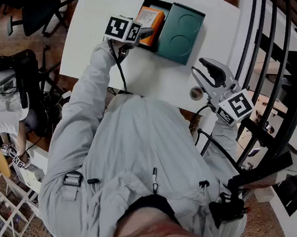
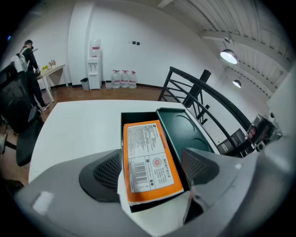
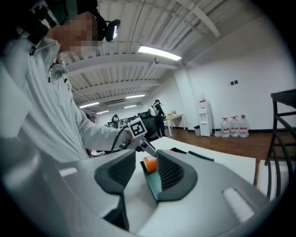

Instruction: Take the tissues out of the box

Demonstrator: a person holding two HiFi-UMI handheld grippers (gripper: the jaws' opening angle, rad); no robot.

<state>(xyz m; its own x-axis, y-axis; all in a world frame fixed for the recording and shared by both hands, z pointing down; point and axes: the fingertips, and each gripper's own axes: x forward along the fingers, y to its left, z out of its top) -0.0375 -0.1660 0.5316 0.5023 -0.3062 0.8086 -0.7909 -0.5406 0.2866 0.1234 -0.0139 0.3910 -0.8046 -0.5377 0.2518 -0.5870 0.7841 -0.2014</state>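
Observation:
A dark open box (image 1: 154, 2) stands on the white table (image 1: 102, 34), and its green lid (image 1: 180, 33) lies against its right side. An orange tissue pack (image 1: 150, 19) is in the box, its near end raised over the front wall. My left gripper (image 1: 143, 31) reaches in from the front. In the left gripper view its pads (image 2: 108, 169) sit wide apart against both sides of the pack (image 2: 148, 157). My right gripper (image 1: 202, 68) hovers open by the table's front right corner with nothing between its fingers (image 3: 173, 171). It faces the box (image 3: 149, 163).
A black stair railing (image 1: 272, 77) runs close along the table's right side. A small round object (image 1: 196, 92) lies at the table's front edge. An office chair (image 1: 39, 5) stands to the left. A person (image 2: 30, 55) stands at a far desk.

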